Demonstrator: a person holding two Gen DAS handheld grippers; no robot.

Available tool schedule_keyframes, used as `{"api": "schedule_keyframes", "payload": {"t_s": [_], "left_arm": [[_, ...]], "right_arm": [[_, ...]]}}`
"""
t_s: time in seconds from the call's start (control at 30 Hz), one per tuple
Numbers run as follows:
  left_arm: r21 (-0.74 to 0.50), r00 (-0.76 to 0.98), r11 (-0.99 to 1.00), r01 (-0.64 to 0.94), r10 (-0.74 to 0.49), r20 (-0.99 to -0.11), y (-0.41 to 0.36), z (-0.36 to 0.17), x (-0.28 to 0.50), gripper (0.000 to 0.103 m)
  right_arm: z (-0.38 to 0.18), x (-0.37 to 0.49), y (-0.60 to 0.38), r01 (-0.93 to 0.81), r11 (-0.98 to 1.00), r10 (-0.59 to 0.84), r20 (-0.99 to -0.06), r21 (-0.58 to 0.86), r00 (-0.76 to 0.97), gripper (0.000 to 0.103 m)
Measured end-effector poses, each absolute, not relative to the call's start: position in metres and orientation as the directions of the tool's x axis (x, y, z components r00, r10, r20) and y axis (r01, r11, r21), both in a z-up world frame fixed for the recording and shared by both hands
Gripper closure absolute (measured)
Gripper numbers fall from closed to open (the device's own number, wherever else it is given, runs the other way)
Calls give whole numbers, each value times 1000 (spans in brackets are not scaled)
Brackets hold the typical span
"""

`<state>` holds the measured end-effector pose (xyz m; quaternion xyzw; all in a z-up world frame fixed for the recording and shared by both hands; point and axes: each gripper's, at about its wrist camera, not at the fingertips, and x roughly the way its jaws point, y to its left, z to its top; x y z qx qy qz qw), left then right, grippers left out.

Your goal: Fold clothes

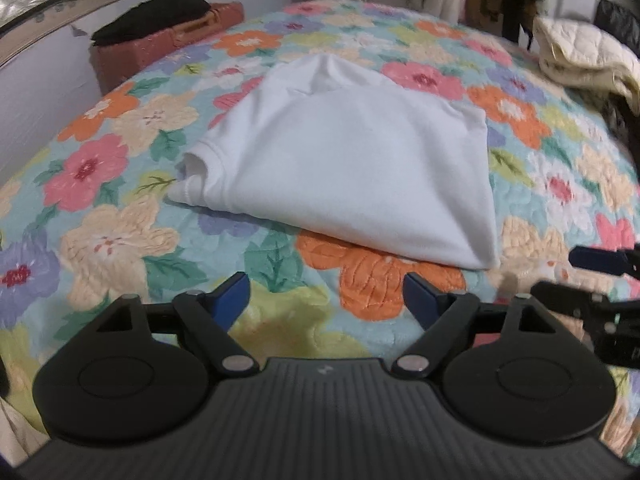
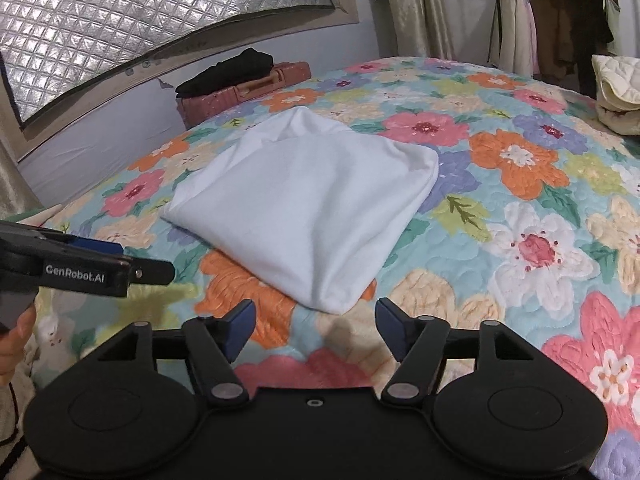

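Jaws of the left gripper (image 1: 326, 300) and right gripper (image 2: 316, 326) stand wide apart and empty at each frame's bottom. Just beyond them, mid-frame, a folded white garment (image 1: 340, 168) lies on the floral quilt (image 1: 120, 240).

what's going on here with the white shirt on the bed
A person is folding clothes on a bed with a two-finger gripper in each hand. A white T-shirt lies folded into a compact bundle on the floral quilt, and nothing is gripping it. The left gripper and right gripper both hang open just short of its near edge, with nothing between their jaws. A pink suitcase with black clothing on top sits by the wall.
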<state>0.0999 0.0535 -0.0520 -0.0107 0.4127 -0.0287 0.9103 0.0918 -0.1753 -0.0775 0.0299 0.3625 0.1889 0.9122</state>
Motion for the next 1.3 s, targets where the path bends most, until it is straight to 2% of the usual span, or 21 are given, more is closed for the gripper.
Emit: {"api": "schedule_keyframes", "payload": {"t_s": [0.07,0.17,0.37,0.53,0.63,0.83,1.03,1.3], "left_arm": [[-68,679,997,27,-68,-731,58,-50,95,11],[-68,697,998,17,-60,-714,61,-48,90,0],[-58,680,998,33,-65,-730,62,-47,86,0],[-82,644,994,74,-110,-757,59,-51,84,0],[-48,643,995,86,-92,-760,53,-51,84,0],[-6,646,995,99,-69,-760,47,-51,81,0],[16,639,995,103,-54,-767,43,-54,83,0],[35,652,993,115,-49,-756,41,-54,82,0]], "right_arm": [[-75,89,-174,-316,931,356,-644,182,677,19],[-71,85,-171,-306,933,353,-637,188,685,17],[-60,74,-169,-332,917,392,-663,223,638,14],[-52,59,-171,-334,930,353,-643,157,680,12],[-52,62,-170,-323,934,345,-628,154,698,11],[-64,65,-153,-348,937,258,-620,-27,741,9],[-60,66,-159,-346,938,293,-599,29,745,9],[-70,76,-175,-266,950,307,-632,162,711,9]]}}
